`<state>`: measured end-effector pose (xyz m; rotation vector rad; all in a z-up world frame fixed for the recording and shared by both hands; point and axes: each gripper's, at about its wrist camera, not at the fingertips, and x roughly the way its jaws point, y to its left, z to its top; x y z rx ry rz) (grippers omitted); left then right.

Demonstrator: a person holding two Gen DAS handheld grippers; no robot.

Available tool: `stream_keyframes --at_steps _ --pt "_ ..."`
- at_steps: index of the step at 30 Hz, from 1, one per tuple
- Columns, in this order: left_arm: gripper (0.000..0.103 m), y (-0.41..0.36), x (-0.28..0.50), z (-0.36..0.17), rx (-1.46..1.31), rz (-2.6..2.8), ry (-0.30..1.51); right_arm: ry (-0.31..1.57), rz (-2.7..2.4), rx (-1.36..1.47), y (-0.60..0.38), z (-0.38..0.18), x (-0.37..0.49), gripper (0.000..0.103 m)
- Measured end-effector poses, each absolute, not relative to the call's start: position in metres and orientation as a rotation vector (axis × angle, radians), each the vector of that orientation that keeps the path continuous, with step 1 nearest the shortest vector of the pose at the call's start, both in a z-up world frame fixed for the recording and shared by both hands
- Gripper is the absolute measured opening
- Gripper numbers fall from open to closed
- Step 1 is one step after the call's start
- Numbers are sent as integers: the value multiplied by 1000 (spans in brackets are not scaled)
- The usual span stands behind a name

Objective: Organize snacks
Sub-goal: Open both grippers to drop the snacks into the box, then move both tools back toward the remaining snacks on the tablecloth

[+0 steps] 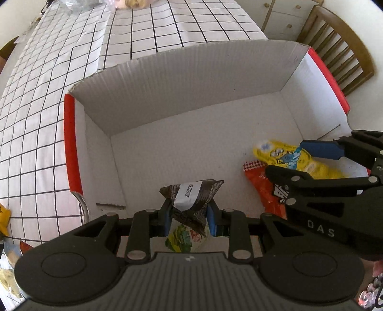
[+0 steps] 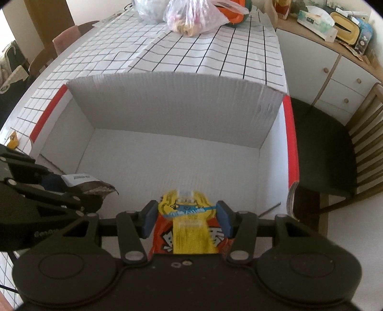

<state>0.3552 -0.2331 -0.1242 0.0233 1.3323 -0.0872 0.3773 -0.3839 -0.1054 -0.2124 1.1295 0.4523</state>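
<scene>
A white cardboard box (image 1: 191, 79) with red edges stands open on the gridded table; it also shows in the right wrist view (image 2: 177, 105). My left gripper (image 1: 188, 215) is shut on a dark snack packet (image 1: 191, 198) with a white label, held over the box's near left part. My right gripper (image 2: 186, 219) is open around a yellow snack packet (image 2: 189, 215) that lies on an orange packet (image 2: 162, 241) on the box floor. In the left wrist view the yellow packet (image 1: 287, 158) and orange packet (image 1: 263, 186) lie at the right, under the right gripper (image 1: 304, 158).
A black-seated wooden chair (image 2: 335, 153) stands right of the table. Plastic bags (image 2: 191, 16) sit at the table's far end. A sideboard (image 2: 335, 59) with clutter lines the right wall. More packets (image 1: 4, 220) lie on the table left of the box.
</scene>
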Motion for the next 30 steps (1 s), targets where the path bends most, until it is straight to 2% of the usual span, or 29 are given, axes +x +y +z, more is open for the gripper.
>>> stream_keyframes --at_steps 6,8,9,10,14,18,24,30 --pt "30 -230 355 -127 11 -86 1324 1125 461 -201 -387 -104 373 53" --pt "38 -227 352 -123 1 -88 1308 1119 463 -193 -389 -101 370 53" --pt "47 -226 351 -121 -4 -89 1297 1112 466 -191 -389 -99 368 55" --pt "49 -225 349 -118 -12 -94 1283 1104 470 -189 -390 -96 366 56" --pt "50 -220 337 -104 -24 -103 1237 1068 477 -176 -393 -83 358 64" --pt "56 -215 323 -90 -31 -106 1182 1028 496 -158 -395 -68 347 70" --pt "56 -204 305 -63 -50 -112 1100 965 516 -114 -396 -45 329 81" --pt "61 -187 284 -39 -69 -130 1016 896 512 -96 -391 -22 308 87"
